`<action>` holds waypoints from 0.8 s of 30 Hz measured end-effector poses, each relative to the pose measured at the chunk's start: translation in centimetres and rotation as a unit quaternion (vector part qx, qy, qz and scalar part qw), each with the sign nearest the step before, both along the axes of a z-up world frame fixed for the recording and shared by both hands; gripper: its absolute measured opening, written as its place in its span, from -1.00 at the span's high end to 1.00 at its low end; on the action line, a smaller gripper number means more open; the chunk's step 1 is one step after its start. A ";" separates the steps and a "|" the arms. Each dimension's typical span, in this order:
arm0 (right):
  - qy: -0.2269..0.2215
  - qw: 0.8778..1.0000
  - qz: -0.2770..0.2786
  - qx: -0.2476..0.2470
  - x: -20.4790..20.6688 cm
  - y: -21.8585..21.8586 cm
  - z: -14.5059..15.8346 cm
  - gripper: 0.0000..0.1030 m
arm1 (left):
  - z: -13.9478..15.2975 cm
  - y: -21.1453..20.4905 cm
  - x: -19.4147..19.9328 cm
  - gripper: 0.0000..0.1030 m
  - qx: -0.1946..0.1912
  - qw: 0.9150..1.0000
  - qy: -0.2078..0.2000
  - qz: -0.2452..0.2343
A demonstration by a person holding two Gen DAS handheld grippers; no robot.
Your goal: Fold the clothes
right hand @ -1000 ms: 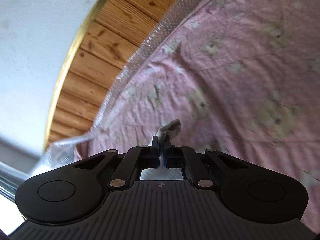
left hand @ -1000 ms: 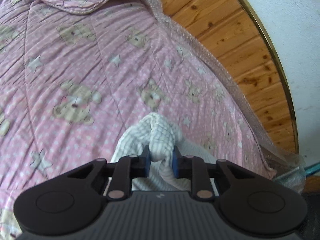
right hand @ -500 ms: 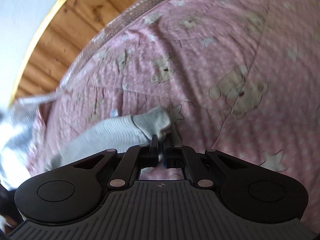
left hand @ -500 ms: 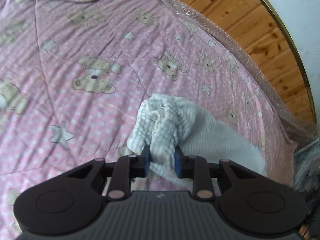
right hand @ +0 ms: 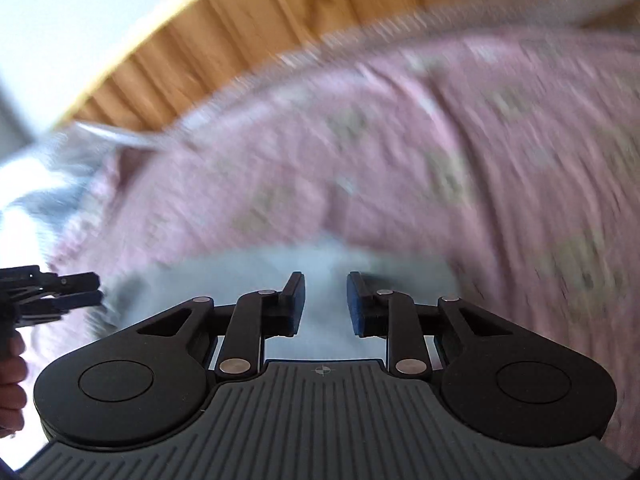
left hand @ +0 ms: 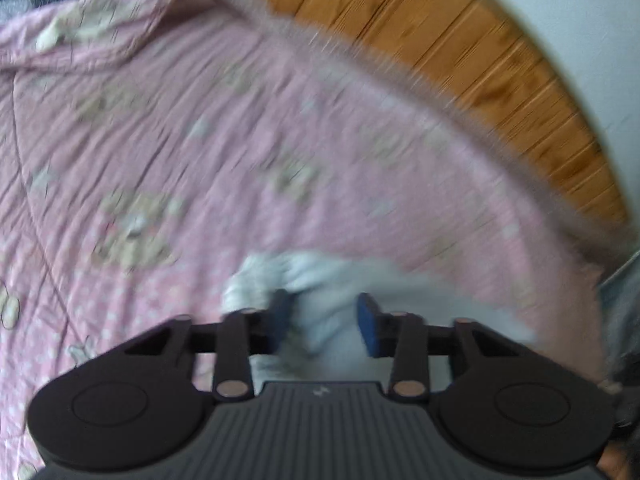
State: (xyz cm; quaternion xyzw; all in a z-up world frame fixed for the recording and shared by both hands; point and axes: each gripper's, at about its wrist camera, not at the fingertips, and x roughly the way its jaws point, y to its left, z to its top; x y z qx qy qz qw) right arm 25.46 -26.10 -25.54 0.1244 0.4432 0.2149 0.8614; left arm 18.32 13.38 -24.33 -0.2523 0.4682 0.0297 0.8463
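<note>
A white ribbed garment (left hand: 320, 276) lies on the pink teddy-bear quilt (left hand: 180, 160), bunched at its near end. My left gripper (left hand: 324, 320) is open just above it, its blue pads apart with cloth showing between them. In the right wrist view the same garment (right hand: 256, 268) lies flat under my right gripper (right hand: 322, 300), which is open and holds nothing. The left gripper (right hand: 76, 288) also shows at the left edge there, by the garment's end. Both views are blurred by motion.
The quilt (right hand: 440, 160) covers the bed. A bubble-wrap strip (left hand: 400, 80) runs along its far edge, with a wooden headboard (left hand: 460, 52) and a white wall behind. A hand (right hand: 12, 380) shows at the left edge.
Both grippers have opened and let go of the white garment, which now lies on the quilt. Both have pulled back a little.
</note>
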 end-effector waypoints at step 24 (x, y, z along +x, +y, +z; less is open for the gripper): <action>0.086 0.954 -0.124 0.259 -3.1 -8.0 -4.5 -0.05 | 6.9 -7.0 -1.7 -0.07 0.059 0.997 -0.016 -0.055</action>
